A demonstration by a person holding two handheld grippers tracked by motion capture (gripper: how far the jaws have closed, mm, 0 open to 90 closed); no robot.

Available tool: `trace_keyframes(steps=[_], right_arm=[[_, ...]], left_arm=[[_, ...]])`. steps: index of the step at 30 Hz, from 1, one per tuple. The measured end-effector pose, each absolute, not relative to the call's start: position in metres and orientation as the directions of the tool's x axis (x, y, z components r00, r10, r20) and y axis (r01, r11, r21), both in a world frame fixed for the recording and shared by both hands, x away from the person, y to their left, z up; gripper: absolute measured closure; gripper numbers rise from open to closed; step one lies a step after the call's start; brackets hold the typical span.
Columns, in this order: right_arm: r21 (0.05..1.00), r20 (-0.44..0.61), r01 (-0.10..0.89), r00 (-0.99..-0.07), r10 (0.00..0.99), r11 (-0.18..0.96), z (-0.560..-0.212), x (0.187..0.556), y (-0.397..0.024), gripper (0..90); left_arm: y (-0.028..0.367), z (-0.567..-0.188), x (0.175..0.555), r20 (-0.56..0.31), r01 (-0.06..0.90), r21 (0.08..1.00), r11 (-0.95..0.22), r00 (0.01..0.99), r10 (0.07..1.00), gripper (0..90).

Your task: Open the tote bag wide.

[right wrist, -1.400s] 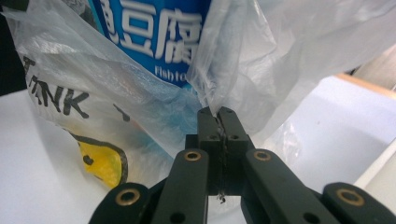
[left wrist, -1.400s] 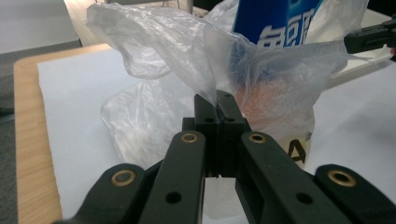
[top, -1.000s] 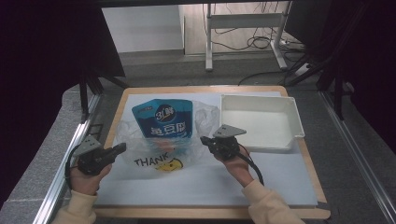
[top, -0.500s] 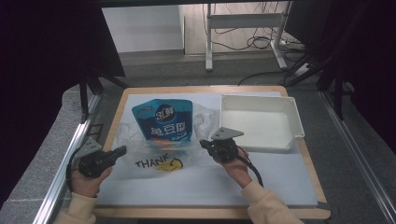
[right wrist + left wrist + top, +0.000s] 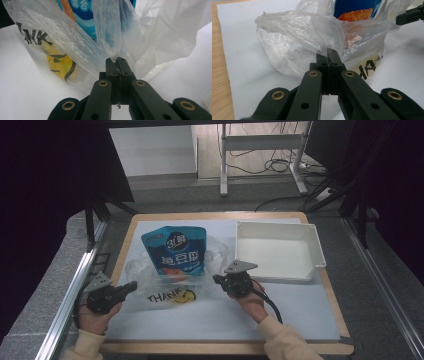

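1. High view: clear plastic bag [image 5: 172,277] printed with "THANK" and a yellow smiley, lying on the white sheet [image 5: 220,315] that covers the wooden surface [image 5: 127,237]. Blue snack pouch [image 5: 175,252] lies partly inside the bag, top toward the far edge. Empty white tray [image 5: 278,251] sits to the right, apart from the bag. Left gripper [image 5: 131,287] at the bag's left edge; right gripper [image 5: 218,280] at its right edge.
2. Left gripper view: fingers [image 5: 322,60] clenched on a fold of the bag [image 5: 307,40]; pouch [image 5: 355,10] behind, orange print showing.
3. Right gripper view: fingers [image 5: 123,65] clenched on a gathered strip of the bag [image 5: 110,32]; pouch [image 5: 85,12] just behind the film.
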State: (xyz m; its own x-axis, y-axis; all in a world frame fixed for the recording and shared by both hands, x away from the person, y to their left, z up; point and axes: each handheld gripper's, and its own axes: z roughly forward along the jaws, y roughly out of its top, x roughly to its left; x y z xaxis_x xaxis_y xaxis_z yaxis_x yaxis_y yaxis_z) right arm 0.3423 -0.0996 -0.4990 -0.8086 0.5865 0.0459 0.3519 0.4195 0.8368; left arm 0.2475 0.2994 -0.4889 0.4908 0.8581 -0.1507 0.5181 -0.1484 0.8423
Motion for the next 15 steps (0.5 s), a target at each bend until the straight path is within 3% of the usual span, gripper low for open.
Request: trace_keyframes(steps=[15], right_arm=[[0.819, 0.068, 0.382, -0.805, 0.589, 0.428, -0.5072, 0.3438, -0.1023, 88.7]], left_arm=[[0.2958, -0.4984, 0.2476, -0.153, 0.537, 0.828, -0.164, 0.496, 0.855, 90.0]])
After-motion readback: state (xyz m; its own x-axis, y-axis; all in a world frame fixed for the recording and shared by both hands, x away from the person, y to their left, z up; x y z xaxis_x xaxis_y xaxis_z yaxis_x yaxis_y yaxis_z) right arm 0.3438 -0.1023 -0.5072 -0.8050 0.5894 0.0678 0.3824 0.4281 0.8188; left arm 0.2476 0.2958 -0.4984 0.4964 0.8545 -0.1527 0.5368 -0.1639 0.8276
